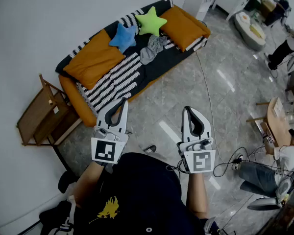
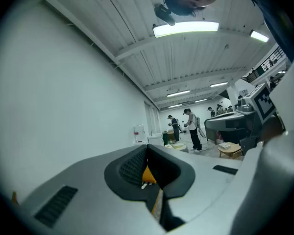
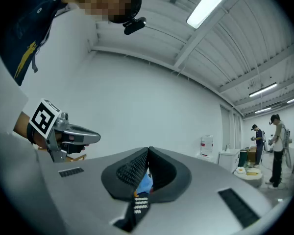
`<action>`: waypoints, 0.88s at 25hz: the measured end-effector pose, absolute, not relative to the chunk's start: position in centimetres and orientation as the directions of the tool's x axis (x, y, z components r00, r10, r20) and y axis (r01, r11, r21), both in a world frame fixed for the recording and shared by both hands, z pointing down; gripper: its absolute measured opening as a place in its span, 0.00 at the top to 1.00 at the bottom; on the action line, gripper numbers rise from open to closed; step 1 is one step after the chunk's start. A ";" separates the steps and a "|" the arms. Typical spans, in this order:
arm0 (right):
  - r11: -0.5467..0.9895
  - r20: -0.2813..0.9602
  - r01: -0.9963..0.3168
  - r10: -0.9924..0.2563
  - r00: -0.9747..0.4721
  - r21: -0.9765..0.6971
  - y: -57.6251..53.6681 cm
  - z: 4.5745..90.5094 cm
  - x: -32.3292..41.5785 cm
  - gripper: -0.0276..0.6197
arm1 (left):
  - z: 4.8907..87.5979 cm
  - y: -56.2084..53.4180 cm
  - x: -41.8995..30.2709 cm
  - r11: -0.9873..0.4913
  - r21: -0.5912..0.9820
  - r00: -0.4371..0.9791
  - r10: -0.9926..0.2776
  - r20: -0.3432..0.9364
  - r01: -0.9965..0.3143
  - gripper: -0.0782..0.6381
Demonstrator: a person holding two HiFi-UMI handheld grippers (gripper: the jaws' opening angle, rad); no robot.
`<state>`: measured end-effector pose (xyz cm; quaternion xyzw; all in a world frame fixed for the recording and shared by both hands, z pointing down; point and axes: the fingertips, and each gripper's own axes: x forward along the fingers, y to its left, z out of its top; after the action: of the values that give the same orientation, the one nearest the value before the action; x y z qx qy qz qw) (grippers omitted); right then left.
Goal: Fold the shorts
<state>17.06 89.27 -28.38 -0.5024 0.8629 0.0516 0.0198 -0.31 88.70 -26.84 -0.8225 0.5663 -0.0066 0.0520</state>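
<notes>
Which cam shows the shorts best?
Head view: the grey shorts lie crumpled on the sofa, unblocked. Left gripper view: only the shut left claw, wall, ceiling. Right gripper view: the shut right claw, wall. No shorts.

A large open lab or recording hall with a staged living corner. A low orange sofa (image 1: 76, 104) stands against a bare white wall (image 1: 49, 23). A slatted wooden side table (image 1: 41, 116) sits at its left end, and loose black cables (image 1: 235, 158) trail over the glossy grey tiled floor (image 1: 186, 82) before it. Far beyond its right end, standing people (image 2: 191, 129) work under long white ceiling strip lights (image 2: 186, 28).
</notes>
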 end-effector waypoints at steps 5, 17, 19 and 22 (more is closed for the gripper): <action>0.427 -0.084 -0.903 -0.899 -0.430 0.055 90.2 -28.8 19.4 0.94 | -26.9 88.6 2.4 -0.410 -0.090 0.414 -0.909 -0.037 -0.908 0.87; 0.351 -0.047 -0.935 -0.934 -0.353 0.044 90.5 -28.3 22.9 0.93 | -27.9 87.0 4.6 -0.446 -0.144 0.458 -0.887 -0.058 -0.883 0.87; 0.350 -0.027 -0.934 -0.935 -0.353 0.068 90.7 -28.0 23.1 0.93 | -28.1 86.9 4.8 -0.453 -0.145 0.464 -0.884 -0.060 -0.880 0.87; 0.355 -0.018 -0.930 -0.934 -0.358 0.098 90.6 -27.9 22.9 0.93 | -28.1 86.5 4.8 -0.464 -0.158 0.477 -0.877 -0.058 -0.872 0.87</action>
<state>22.90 90.60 -27.89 -0.5663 0.8227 0.0455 -0.0201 4.79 86.48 -28.10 -0.8555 0.5109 -0.0155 0.0830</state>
